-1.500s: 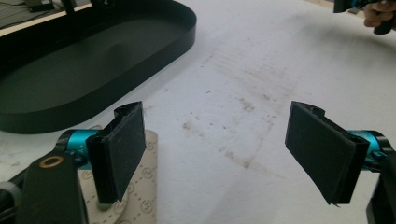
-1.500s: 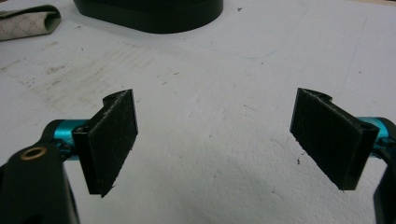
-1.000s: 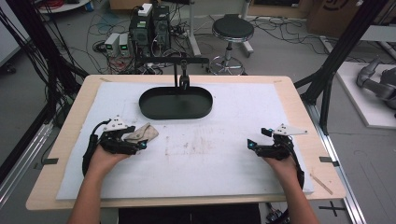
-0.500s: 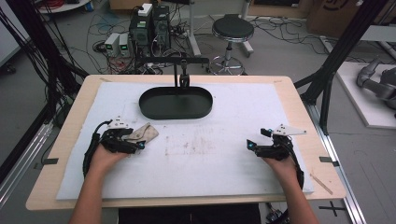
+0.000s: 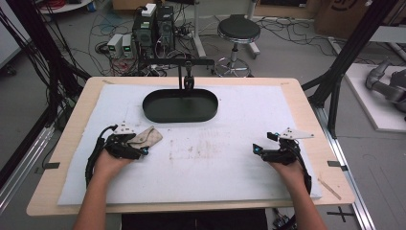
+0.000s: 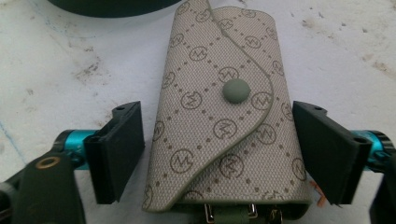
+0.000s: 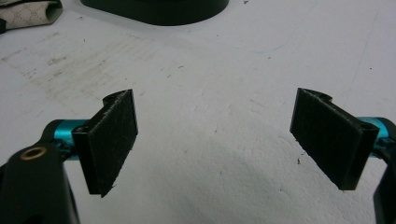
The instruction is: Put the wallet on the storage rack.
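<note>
A beige patterned key pouch is lying flat on the white mat that is covering the desk, on the left side, in front of the dark oval tray. Its flap is closed with a round snap button, and small metal clips are showing at its near edge. The left gripper is resting around the pouch with its fingers standing open on both sides of it; a narrow gap is showing between each pad and the pouch, so they are not pressing it. The right gripper is sitting well apart on the right side of the mat, and its fingers are also standing wide open, with bare stained mat between them.
</note>
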Action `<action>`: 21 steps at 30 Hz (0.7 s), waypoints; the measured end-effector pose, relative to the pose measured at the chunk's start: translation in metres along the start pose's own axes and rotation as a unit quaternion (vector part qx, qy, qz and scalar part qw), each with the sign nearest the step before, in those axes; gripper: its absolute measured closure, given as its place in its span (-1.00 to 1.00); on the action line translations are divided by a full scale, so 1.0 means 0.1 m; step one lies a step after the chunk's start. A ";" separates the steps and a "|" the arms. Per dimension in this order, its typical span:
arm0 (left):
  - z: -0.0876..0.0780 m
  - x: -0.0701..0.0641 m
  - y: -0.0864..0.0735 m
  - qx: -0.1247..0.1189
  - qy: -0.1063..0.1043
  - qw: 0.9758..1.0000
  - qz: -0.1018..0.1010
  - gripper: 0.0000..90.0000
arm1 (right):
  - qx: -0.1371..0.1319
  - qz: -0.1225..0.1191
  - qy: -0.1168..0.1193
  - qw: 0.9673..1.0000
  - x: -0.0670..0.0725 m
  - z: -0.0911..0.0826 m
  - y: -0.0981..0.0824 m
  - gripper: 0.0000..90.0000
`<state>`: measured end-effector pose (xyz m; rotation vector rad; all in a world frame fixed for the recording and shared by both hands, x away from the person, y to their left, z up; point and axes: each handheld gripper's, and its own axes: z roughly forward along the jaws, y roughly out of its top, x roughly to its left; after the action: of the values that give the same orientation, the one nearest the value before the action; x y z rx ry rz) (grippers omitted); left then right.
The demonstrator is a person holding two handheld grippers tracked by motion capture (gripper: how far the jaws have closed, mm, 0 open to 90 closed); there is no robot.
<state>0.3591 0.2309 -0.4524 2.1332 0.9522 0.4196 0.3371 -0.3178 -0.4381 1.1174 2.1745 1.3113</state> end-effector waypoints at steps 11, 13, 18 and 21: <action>-0.05 0.00 -0.02 -0.017 -0.013 1.000 -0.010 -0.23 | 0.000 -0.001 -0.001 1.000 0.00 0.00 0.00 -0.66; -0.07 0.00 -0.02 -0.016 -0.015 1.000 -0.012 -0.22 | 0.000 0.000 -0.001 1.000 0.00 0.00 0.00 -0.66; -0.11 -0.02 0.01 -0.026 -0.017 0.999 -0.006 -0.21 | -0.001 0.000 0.000 1.000 0.00 0.00 0.00 -0.66; -0.13 -0.03 0.05 -0.033 -0.020 0.999 -0.002 -0.21 | -0.001 -0.001 0.001 1.000 0.00 0.00 0.00 -0.66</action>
<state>0.3530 0.2329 -0.4398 2.0734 0.9075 0.3993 0.3366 -0.3177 -0.4380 1.1129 2.1750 1.3127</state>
